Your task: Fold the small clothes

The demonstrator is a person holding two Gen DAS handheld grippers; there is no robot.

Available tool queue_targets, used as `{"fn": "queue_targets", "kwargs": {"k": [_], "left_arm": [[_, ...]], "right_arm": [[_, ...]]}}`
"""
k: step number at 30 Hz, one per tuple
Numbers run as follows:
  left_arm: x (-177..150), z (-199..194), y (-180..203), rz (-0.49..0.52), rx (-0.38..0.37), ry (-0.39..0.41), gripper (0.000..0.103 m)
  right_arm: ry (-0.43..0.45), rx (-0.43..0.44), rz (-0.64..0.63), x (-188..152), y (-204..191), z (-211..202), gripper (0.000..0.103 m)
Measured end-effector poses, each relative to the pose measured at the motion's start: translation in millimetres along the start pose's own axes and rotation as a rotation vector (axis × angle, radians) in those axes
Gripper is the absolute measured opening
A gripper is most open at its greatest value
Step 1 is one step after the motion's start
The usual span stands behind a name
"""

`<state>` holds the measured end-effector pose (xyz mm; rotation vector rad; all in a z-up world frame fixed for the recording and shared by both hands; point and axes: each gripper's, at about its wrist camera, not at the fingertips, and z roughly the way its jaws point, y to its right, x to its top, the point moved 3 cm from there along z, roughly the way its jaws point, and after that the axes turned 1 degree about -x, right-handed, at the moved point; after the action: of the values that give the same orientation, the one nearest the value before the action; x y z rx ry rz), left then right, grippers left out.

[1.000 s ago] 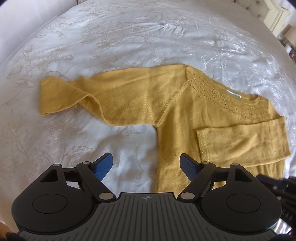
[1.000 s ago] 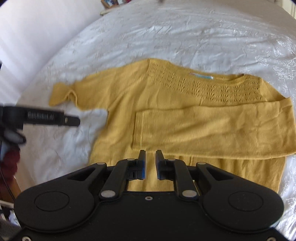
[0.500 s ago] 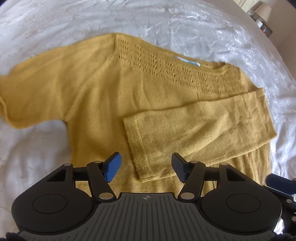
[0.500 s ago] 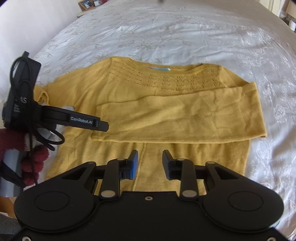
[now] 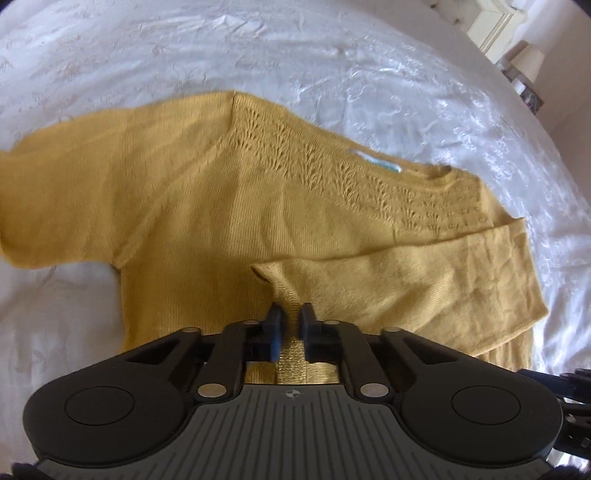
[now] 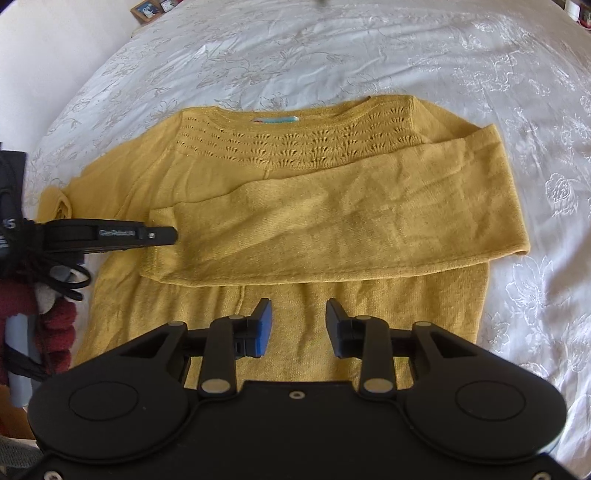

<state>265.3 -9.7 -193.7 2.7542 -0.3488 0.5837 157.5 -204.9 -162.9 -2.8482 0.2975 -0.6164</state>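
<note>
A mustard-yellow knitted sweater (image 5: 221, 221) lies flat on a white embroidered bedspread (image 5: 332, 55). Its right sleeve (image 5: 406, 288) is folded across the chest. The other sleeve (image 5: 55, 192) stretches out to the left. My left gripper (image 5: 290, 321) is shut on the cuff of the folded sleeve, and the knit bunches up between its pads. From the right wrist, the left gripper (image 6: 171, 235) shows side-on at that cuff. My right gripper (image 6: 298, 325) is open above the sweater's (image 6: 258, 177) lower body, just below the folded sleeve (image 6: 332, 229), with nothing between its fingers.
The bedspread (image 6: 332, 44) spreads widely around the sweater. A lamp (image 5: 528, 62) and pale furniture stand past the bed's far right. Picture frames (image 6: 147, 9) sit beyond the bed's far left. A person's dark red sleeve (image 6: 55, 325) and a black cable hang at the left edge.
My left gripper has moved right and down onto the folded sleeve's cuff and shut on it. My right gripper has opened and shifted to the right over the sweater's body.
</note>
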Motion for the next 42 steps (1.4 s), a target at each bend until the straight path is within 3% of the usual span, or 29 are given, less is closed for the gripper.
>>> {"fn": "queue_targets", "kwargs": {"k": [5,8,11,13,18,25,28,29,30,31,34,36,38,40,41,42], "left_arm": [[24,-39,25,0.164,0.033,0.117,0.007],[51,-73,29,0.193,0.005,0.208,0.007],[76,-89,18,0.205,0.024,0.260,0.007],[88,-81,1,0.196,0.054,0.240,0.007],[92,-26,-44,0.172,0.164,0.093,0.007],[85,10,-69,0.083,0.166,0.007,0.007],[82,15,-75,0.060,0.173,-0.008,0.007],[82,17,-76,0.050,0.172,-0.011,0.007],[82,18,-78,0.042,0.170,-0.012,0.008],[81,20,-79,0.039,0.169,-0.015,0.008],[81,29,-81,0.055,0.200,-0.030,0.011],[78,39,-85,0.075,0.235,-0.054,0.012],[78,41,-90,0.061,0.214,-0.051,0.012],[79,37,-93,0.031,0.184,-0.051,0.016],[79,34,-95,0.025,0.169,-0.053,0.031],[78,30,-96,0.023,0.155,-0.060,0.042]], "right_arm": [[-0.003,-0.003,0.038,2,12,4,0.043],[0.013,-0.011,0.071,5,23,-1,0.043],[0.043,-0.019,0.125,11,38,-11,0.043],[0.071,-0.025,0.169,17,51,-17,0.047],[0.117,-0.096,0.239,41,87,-15,0.051],[0.095,-0.176,0.284,77,137,21,0.052],[0.059,-0.165,0.296,81,149,39,0.052],[0.043,-0.148,0.299,81,151,44,0.049],[0.035,-0.123,0.299,81,151,47,0.019],[0.039,-0.090,0.291,81,150,48,0.008],[0.041,-0.174,0.239,82,146,48,0.008],[0.025,-0.181,0.260,78,148,53,0.008],[0.023,-0.192,0.269,78,148,57,0.009],[0.030,-0.195,0.282,79,147,55,0.019],[0.042,-0.198,0.292,80,146,52,0.022],[0.058,-0.209,0.295,80,145,47,0.034]]}}
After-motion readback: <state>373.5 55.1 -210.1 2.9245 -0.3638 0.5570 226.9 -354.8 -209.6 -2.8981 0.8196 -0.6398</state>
